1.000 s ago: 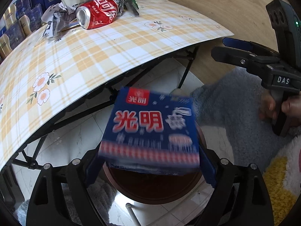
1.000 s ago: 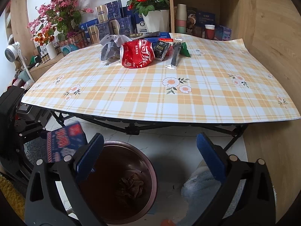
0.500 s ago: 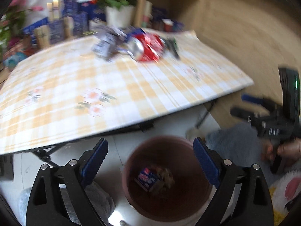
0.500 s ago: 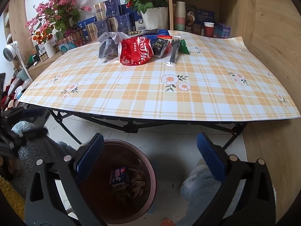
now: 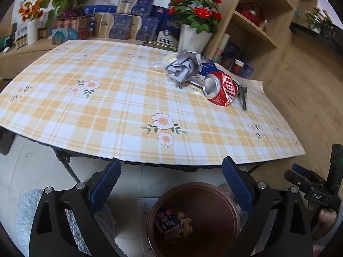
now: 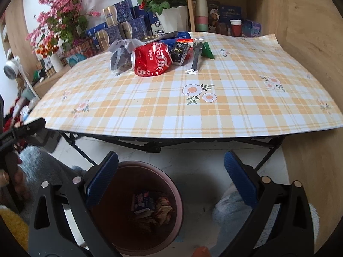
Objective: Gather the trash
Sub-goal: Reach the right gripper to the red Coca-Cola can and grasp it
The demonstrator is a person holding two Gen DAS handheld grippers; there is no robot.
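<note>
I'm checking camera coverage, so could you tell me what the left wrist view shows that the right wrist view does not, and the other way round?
Only the left wrist view shows the clear plastic lid behind the crumpled paper, and the right gripper from the side. Only the right wrist view shows the black Face packet and green wrapper. Both show the crushed red can, the plaid table, and the brown bin holding the blue carton.

A home living room: plaid-clothed folding table (image 5: 120,115), potted roses (image 5: 194,27), wooden shelving (image 5: 255,27), fluffy rug (image 6: 233,216).
</note>
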